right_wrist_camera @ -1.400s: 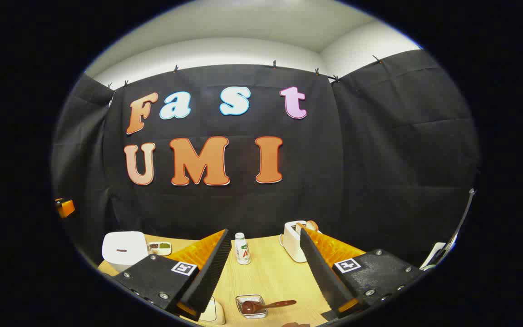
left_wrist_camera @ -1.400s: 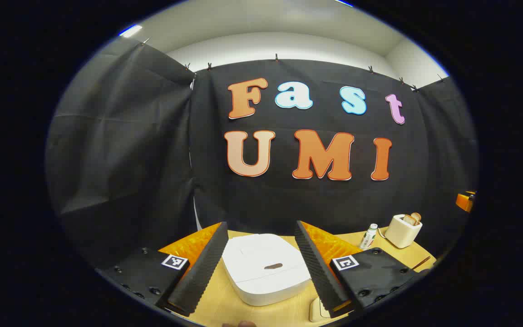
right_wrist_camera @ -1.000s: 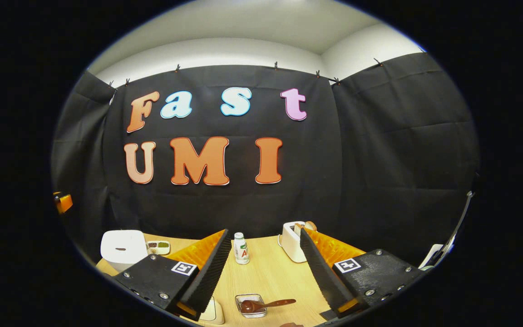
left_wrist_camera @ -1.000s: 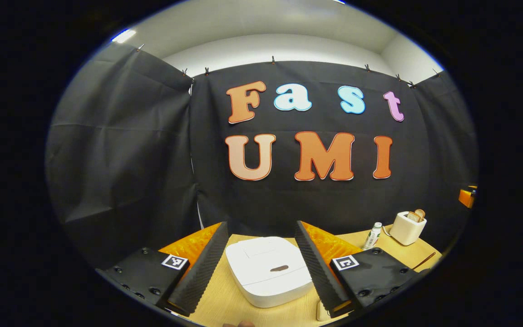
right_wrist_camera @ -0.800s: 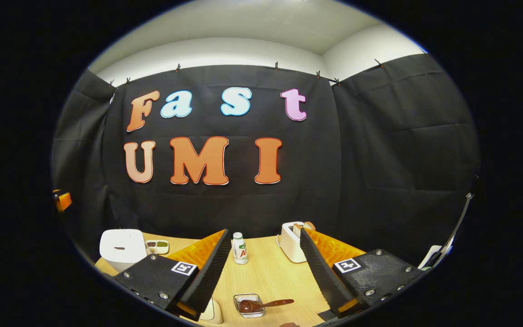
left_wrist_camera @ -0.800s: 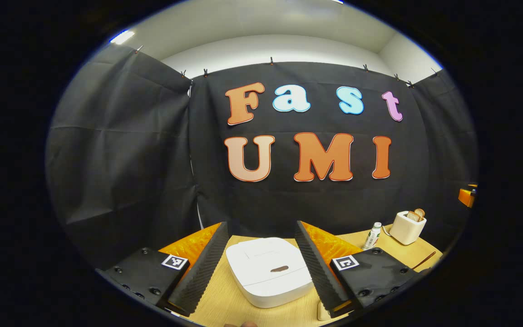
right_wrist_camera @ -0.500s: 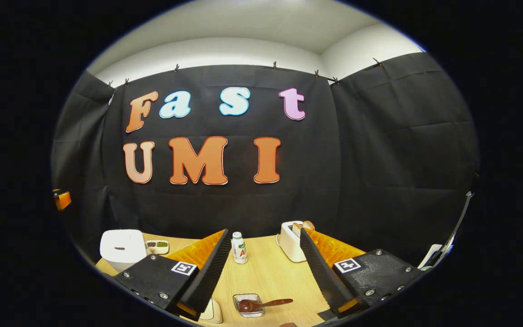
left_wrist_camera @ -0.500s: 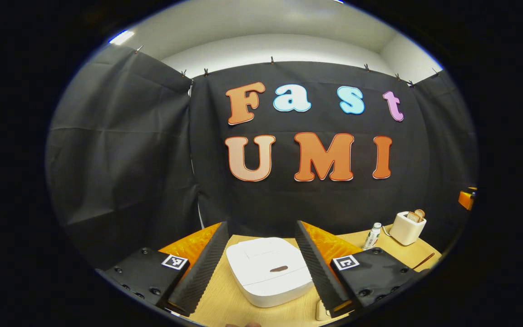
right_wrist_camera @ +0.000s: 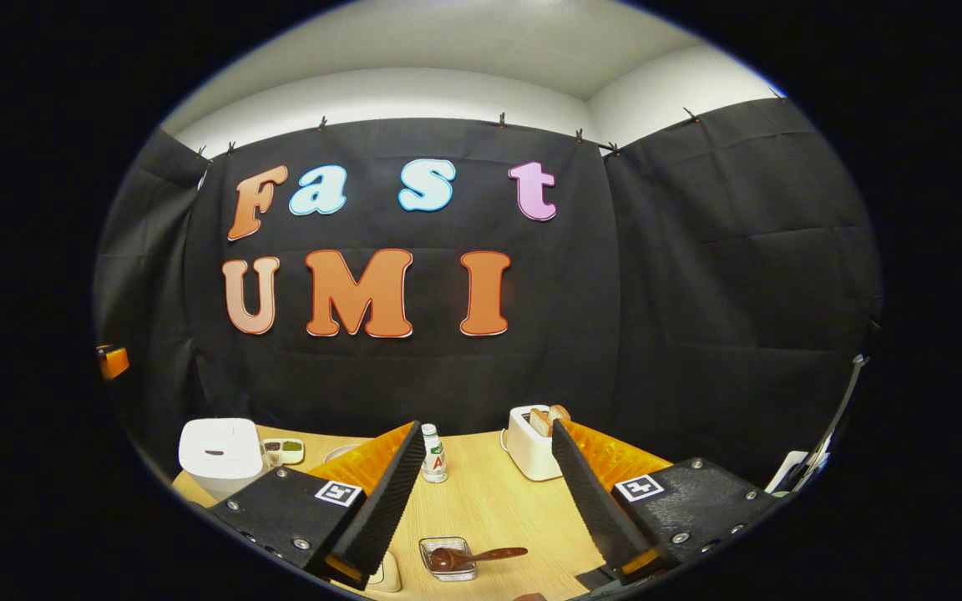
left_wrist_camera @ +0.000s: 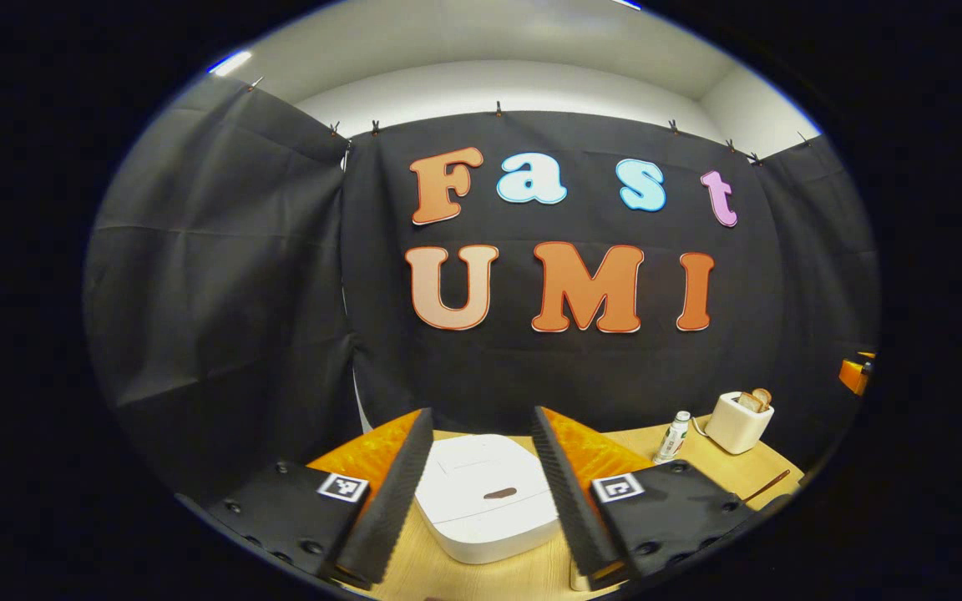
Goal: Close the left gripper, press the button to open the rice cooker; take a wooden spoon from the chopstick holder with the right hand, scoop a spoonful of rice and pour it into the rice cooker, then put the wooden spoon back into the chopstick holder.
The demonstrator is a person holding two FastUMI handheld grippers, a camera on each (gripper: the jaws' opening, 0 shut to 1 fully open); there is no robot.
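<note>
The white rice cooker (left_wrist_camera: 485, 501) sits lid down on the wooden table, its dark oval button (left_wrist_camera: 500, 493) on top. It lies just ahead of and between the fingers of my left gripper (left_wrist_camera: 479, 411), which is open with nothing in it. The same rice cooker (right_wrist_camera: 220, 457) stands at the far left in the right gripper view. A brown wooden spoon (right_wrist_camera: 481, 554) rests with its bowl in a small clear dish (right_wrist_camera: 446, 559), low between the fingers of my right gripper (right_wrist_camera: 488, 426). That gripper is open and holds nothing, above the table.
A small bottle (right_wrist_camera: 432, 455) and a white toaster (right_wrist_camera: 529, 442) with bread stand toward the back of the table (right_wrist_camera: 489, 501). A little compartment tray (right_wrist_camera: 283, 451) lies beside the cooker. A white object (right_wrist_camera: 385, 576) peeks out beside my right gripper's left finger.
My left gripper's fingers have drawn somewhat closer together, with the cooker still between them. The right gripper view has shifted slightly, so things slid a little left.
</note>
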